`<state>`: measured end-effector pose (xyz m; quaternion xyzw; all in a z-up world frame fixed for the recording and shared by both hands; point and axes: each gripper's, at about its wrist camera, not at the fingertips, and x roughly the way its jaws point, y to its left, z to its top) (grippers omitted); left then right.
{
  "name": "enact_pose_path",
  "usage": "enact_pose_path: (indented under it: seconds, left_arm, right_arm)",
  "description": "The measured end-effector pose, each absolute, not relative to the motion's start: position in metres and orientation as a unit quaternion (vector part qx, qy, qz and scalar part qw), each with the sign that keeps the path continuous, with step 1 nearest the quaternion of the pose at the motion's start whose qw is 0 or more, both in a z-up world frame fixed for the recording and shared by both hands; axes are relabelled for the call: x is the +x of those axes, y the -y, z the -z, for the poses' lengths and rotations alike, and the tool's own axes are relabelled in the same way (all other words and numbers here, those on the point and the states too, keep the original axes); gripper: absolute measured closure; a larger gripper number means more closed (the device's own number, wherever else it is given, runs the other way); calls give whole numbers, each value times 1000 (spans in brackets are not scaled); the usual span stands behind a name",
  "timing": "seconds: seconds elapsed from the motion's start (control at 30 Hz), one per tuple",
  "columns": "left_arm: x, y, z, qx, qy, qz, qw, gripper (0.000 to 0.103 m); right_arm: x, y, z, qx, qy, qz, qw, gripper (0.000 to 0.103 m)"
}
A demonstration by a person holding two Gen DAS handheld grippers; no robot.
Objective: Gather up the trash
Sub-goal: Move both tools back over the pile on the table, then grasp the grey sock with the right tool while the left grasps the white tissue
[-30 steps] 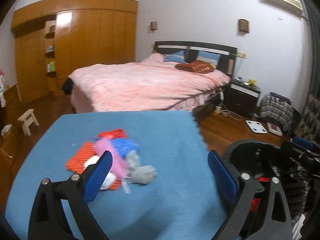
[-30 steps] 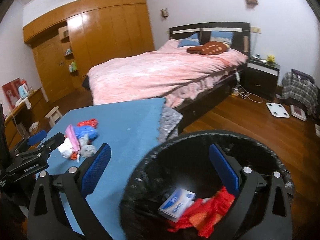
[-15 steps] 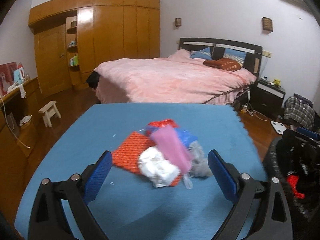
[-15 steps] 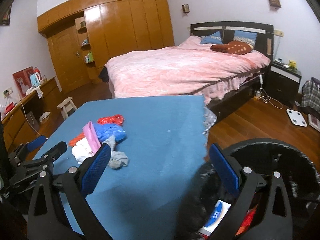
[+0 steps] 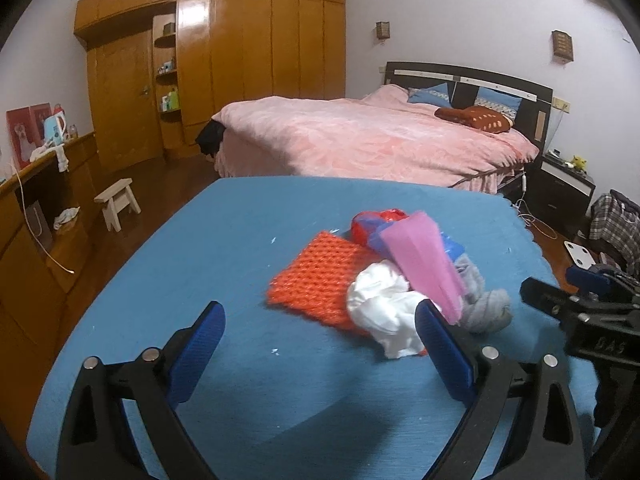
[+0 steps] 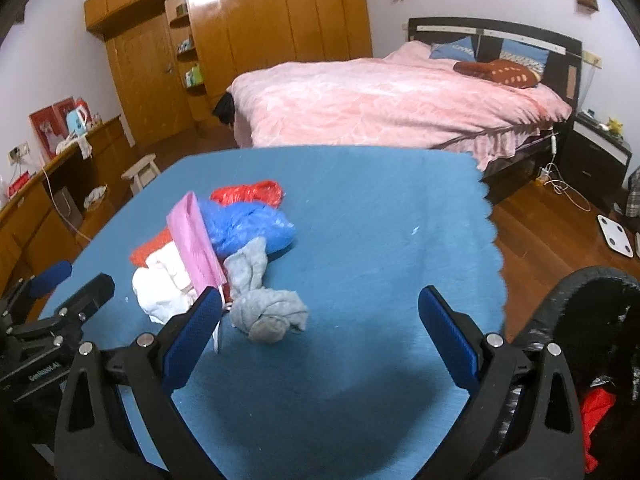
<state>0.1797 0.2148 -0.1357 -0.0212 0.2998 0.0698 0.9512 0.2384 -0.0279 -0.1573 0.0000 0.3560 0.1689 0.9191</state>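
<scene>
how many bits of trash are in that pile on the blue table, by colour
orange-red mesh piece: 1
white crumpled wad: 1
pink sheet: 1
blue plastic bag: 1
red plastic bag: 1
grey knotted cloth: 1
total: 6

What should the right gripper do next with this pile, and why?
Probably ease the right gripper forward and left onto the grey knotted cloth. Its jaws are open and empty, that cloth is the nearest piece of the pile on the blue table, and the black bin sits just to its right.
</scene>
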Motion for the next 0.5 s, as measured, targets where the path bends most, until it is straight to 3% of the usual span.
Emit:
enact_pose_path:
  seconds: [0.27,0.4,0.5]
  left_arm:
    - [181,-224,145,-31,-306,-69,949,9]
    - [182,-227,145,-34,-306,-69,949,9]
    - [182,-228,145,-35,-306,-68,949,9]
  right_arm:
    - [243,12,173,-19,-377,-182,908,8]
    - [247,6,178,-26,-387,-192,901,20]
    - [251,2,182,-27,-397,-197,896,23]
